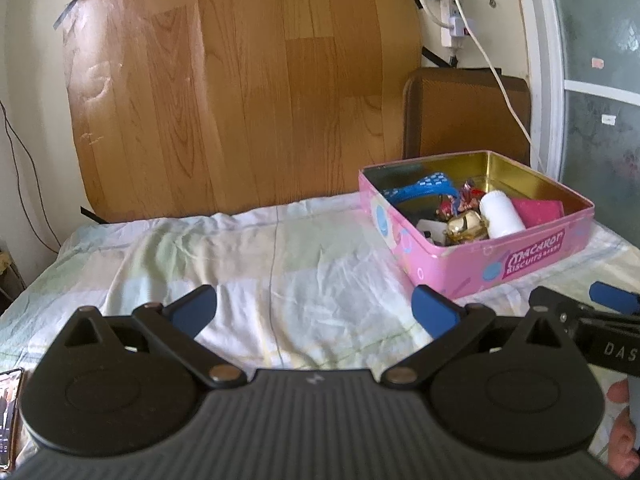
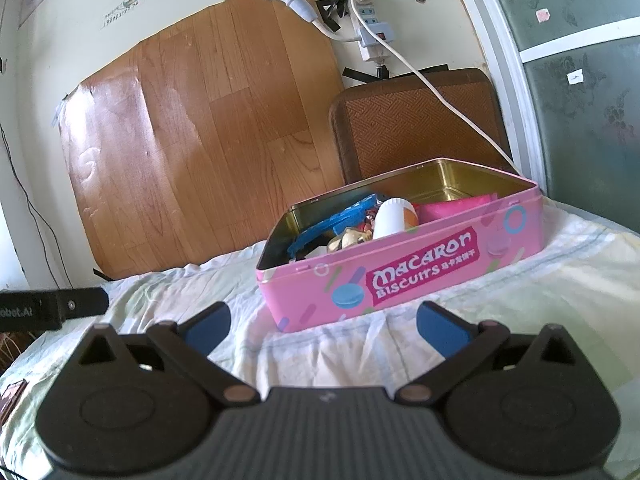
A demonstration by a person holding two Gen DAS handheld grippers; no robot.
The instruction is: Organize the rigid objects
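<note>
— Were the claws holding anything?
— No. The left gripper [image 1: 314, 308] and right gripper [image 2: 322, 324] both gaped wide, empty.
— And the tin?
— The pink tin [image 2: 400, 276] sat just ahead of the right gripper.

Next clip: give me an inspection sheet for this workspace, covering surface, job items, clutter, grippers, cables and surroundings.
Surface: wrinkled pale checked bedsheet, bare in the middle.
Job's things: open pink rectangular Macaron Biscuits tin holding a white plastic bottle, blue plastic strip, gold trinket, magenta flat packet.
Clutter: phone at the sheet's left edge.
Grippers: left gripper open, empty; right gripper open, empty, facing the tin.
Cables: white cord running from a wall power strip down behind the tin.
Surroundings: wood-pattern sheet taped to the wall, brown woven panel, frosted glass door.
</note>
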